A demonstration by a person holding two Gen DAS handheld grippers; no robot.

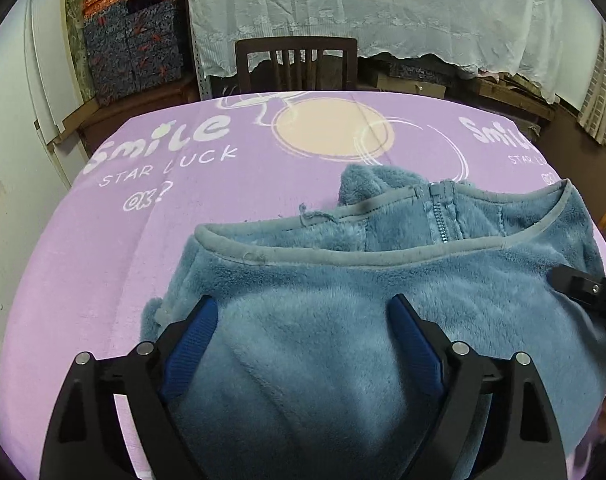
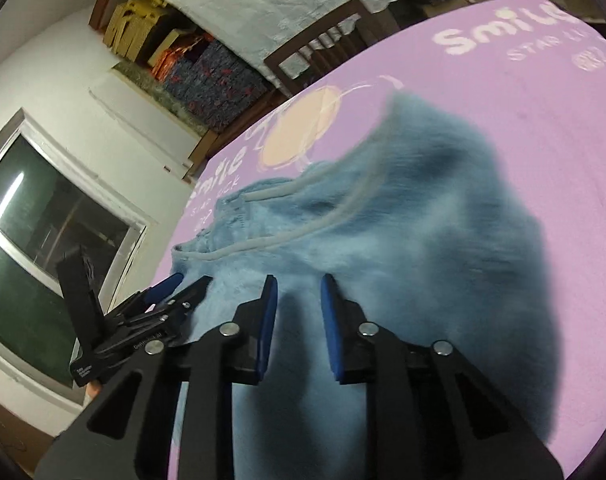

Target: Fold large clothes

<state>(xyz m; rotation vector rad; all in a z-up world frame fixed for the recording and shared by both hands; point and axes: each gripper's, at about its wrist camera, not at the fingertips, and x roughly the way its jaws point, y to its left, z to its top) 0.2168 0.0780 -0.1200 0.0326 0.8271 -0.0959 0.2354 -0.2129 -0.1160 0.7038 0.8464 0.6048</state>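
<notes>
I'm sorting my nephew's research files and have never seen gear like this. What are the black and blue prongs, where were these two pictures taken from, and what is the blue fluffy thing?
No robot here: a person holds a two-finger gripper in each hand, each carrying a fisheye camera looking along its fingers. One picture comes from the left gripper, the other from the right gripper. The prongs are their jaws.

A blue fleece garment with a zipper lies on a table under a purple printed cover. A wooden chair stands behind it.

The left jaws stand wide open over the fleece, gripping nothing. The right jaws are narrower, but a gap shows between the pads and nothing is pinched.
</notes>
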